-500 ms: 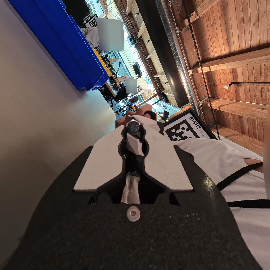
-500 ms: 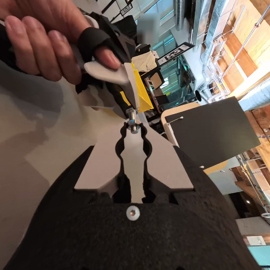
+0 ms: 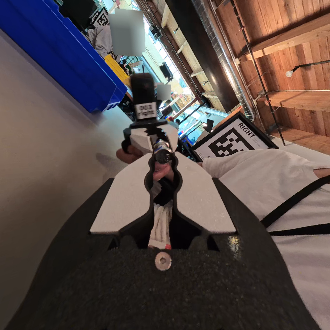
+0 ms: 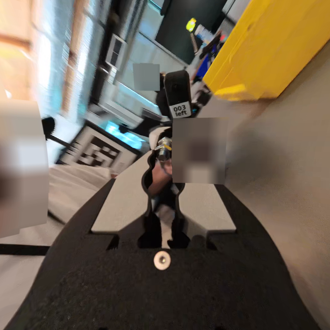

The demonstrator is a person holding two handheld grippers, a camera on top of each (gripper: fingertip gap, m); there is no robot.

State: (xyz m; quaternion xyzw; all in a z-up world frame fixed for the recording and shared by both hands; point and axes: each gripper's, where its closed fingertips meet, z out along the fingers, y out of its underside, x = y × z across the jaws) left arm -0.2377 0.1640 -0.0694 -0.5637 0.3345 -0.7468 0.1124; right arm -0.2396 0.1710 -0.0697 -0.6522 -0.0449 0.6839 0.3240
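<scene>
Left hand-held gripper (image 3: 162, 158) pinches the bolt (image 3: 162, 157) head, right hand-held gripper (image 4: 161, 157) clamps its nut (image 4: 163, 142) — small, rigid, slick steel, so grip the flats.

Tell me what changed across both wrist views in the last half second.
The two grippers swung apart to face each other nose to nose. The right gripper, earlier tucked just behind the left gripper, now shows its upright black camera housing. The right wrist view has turned, blurred, toward the yellow bin. Unchanged: both stay shut on the silver steel bolt, with the blue bin behind.
</scene>
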